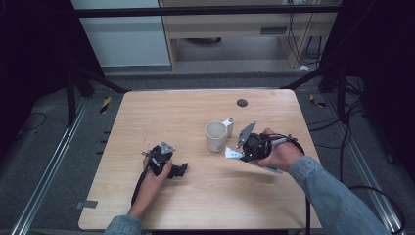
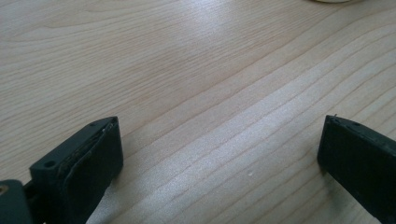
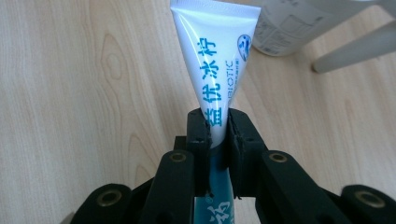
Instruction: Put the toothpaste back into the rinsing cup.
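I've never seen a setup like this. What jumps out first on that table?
The right gripper pinches a white toothpaste tube with blue lettering, just right of a cream mug near the middle of the wooden table. To the left, the left gripper rests with its jaws wide apart over bare wood.

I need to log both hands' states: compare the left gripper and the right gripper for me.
The left gripper has its jaws wide apart with bare table between them; the right gripper is shut on a white toothpaste tube. In the high view the left gripper lies low by the table's middle, while the right gripper is beside the cream mug. Both are black and hand-held.
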{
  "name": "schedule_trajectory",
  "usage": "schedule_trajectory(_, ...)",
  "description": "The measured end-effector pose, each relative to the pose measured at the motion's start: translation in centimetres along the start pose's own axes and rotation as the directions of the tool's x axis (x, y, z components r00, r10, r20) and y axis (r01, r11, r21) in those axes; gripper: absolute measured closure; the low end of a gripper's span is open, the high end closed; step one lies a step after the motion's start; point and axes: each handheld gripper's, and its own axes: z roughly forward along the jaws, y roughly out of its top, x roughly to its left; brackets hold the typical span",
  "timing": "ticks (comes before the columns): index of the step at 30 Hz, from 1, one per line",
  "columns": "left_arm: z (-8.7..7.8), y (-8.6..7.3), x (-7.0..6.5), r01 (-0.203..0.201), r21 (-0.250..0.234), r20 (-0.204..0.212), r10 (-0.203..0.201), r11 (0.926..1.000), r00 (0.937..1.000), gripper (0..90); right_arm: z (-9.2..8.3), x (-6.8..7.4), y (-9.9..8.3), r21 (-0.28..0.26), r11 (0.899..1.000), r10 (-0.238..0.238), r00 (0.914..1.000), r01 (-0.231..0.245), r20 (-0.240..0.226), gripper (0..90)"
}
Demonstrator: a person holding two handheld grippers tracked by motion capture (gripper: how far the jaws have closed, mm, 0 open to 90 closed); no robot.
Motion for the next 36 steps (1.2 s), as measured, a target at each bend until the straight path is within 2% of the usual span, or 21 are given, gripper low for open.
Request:
schedule_trajectory(13, 0.0, 0.0, 0.0, 0.002, 0.001, 0.0, -0.002, 1.0, 1.0, 0.0, -2.0, -1.1, -1.2, -0.071, 0.995, 0.072, 0.9954, -0.068, 0.063, 80.1)
schedule_trajectory(16, 0.0, 0.0, 0.0, 0.001, 0.001, 0.0, -0.001, 1.0, 1.0, 0.0, -2.7, -1.5, -1.6, -0.101, 0.99, 0.11, 0.9902, -0.101, 0.086, 80.1)
schedule_trajectory(21, 0.0, 0.0, 0.0, 0.002, 0.0, 0.0, -0.002, 1.0, 1.0, 0.0, -3.3, -1.9, -1.9, -0.127, 0.984, 0.139, 0.9839, -0.125, 0.112, 80.1)
schedule_trajectory(22, 0.0, 0.0, 0.0, 0.002, 0.0, 0.0, -0.002, 1.0, 1.0, 0.0, -3.7, -2.1, -2.0, -0.149, 0.979, 0.162, 0.9786, -0.142, 0.127, 80.1)
schedule_trajectory(25, 0.0, 0.0, 0.0, 0.001, 0.0, 0.0, -0.001, 1.0, 1.0, 0.0, -4.0, -2.3, -2.0, -0.163, 0.975, 0.176, 0.975, -0.153, 0.136, 80.1)
schedule_trajectory(30, 0.0, 0.0, 0.0, 0.002, 0.0, 0.0, -0.002, 1.0, 1.0, 0.0, -4.6, -2.7, -2.2, -0.211, 0.959, 0.224, 0.9599, -0.187, 0.169, 80.1)
schedule_trajectory(31, 0.0, 0.0, 0.0, 0.002, 0.0, 0.0, -0.002, 1.0, 1.0, 0.0, -4.6, -2.7, -2.2, -0.211, 0.959, 0.224, 0.9599, -0.187, 0.169, 80.1)
schedule_trajectory(32, 0.0, 0.0, 0.0, 0.002, 0.001, 0.0, -0.002, 1.0, 1.0, 0.0, -4.9, -2.9, -2.4, -0.231, 0.951, 0.249, 0.9507, -0.204, 0.184, 80.1)
schedule_trajectory(36, 0.0, 0.0, 0.0, 0.002, 0.001, 0.0, -0.002, 1.0, 1.0, 0.0, -5.5, -3.3, -2.7, -0.27, 0.934, 0.291, 0.935, -0.232, 0.203, 80.1)
